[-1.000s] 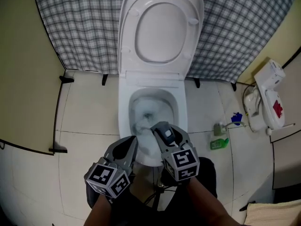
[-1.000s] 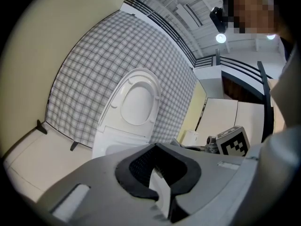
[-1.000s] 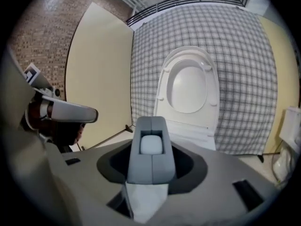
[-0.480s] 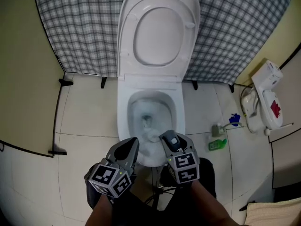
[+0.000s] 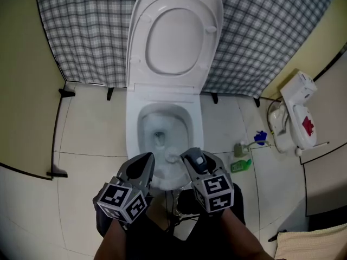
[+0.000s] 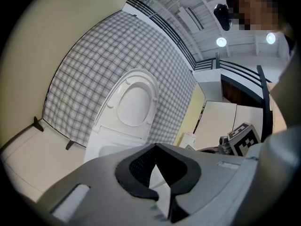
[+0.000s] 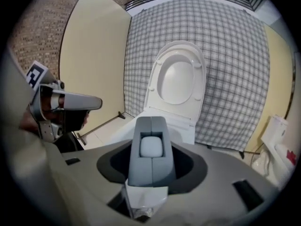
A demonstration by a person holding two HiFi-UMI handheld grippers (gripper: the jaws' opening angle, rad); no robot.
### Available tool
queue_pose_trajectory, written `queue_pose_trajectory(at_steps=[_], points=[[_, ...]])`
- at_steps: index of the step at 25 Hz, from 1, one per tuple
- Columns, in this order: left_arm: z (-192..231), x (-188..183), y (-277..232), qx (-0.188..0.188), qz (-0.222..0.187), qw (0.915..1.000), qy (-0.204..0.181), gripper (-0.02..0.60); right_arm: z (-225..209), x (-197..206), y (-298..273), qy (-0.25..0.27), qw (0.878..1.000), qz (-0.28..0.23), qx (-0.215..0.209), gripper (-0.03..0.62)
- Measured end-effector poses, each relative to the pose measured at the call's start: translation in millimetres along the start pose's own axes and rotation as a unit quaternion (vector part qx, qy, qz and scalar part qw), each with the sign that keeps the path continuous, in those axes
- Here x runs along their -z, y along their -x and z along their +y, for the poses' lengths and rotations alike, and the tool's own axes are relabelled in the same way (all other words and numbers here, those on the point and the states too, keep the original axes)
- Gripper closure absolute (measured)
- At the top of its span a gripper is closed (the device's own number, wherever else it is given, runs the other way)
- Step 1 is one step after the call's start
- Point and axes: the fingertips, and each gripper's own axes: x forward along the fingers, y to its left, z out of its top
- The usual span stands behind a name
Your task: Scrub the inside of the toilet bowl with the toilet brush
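The white toilet [image 5: 134, 140] stands with its lid [image 5: 172, 34] raised and its bowl [image 5: 162, 124] wet inside. My right gripper [image 5: 191, 157] hovers over the bowl's near rim, shut on the grey handle of the toilet brush [image 7: 151, 149]. The white brush head [image 5: 172, 157] shows just left of the jaw tips, at the near inner edge of the bowl. My left gripper [image 5: 145, 162] hangs beside it at the rim's left, jaws together and holding nothing; its tips [image 6: 156, 147] point toward the lid [image 6: 134, 100].
A checked cloth [image 5: 87, 31] covers the wall behind the toilet. On the floor to the right lie a green bottle [image 5: 239, 166], a small bottle [image 5: 238, 148] and a blue item [image 5: 261, 138], beside a white appliance [image 5: 295, 118]. A beige partition [image 5: 24, 91] closes the left side.
My right gripper has drawn back toward me with the brush. The brush head has come from the bowl's middle to its near edge. The left gripper has kept still.
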Motion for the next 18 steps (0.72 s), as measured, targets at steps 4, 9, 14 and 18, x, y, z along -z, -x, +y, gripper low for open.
queue_pose_trajectory(at_steps=[4,9,14,18], points=[[-6,-6,3,-0.005,-0.001,0.9999,-0.010,0.572,33,-10,1,-0.040,0.997,-0.010,-0.066,0.395],[-17,-14,12,-0.006,-0.004,0.9997,-0.023,0.572,53,-1,2,-0.023,0.996,0.008,-0.083,0.395],[-26,-18,18,-0.001,-0.009,0.9998,-0.020,0.572,28,14,11,0.002,0.999,0.040,-0.031,0.395],[-41,-17,15,0.013,-0.008,0.9997,-0.017,0.572,-8,21,24,0.019,0.998,0.056,0.028,0.395]])
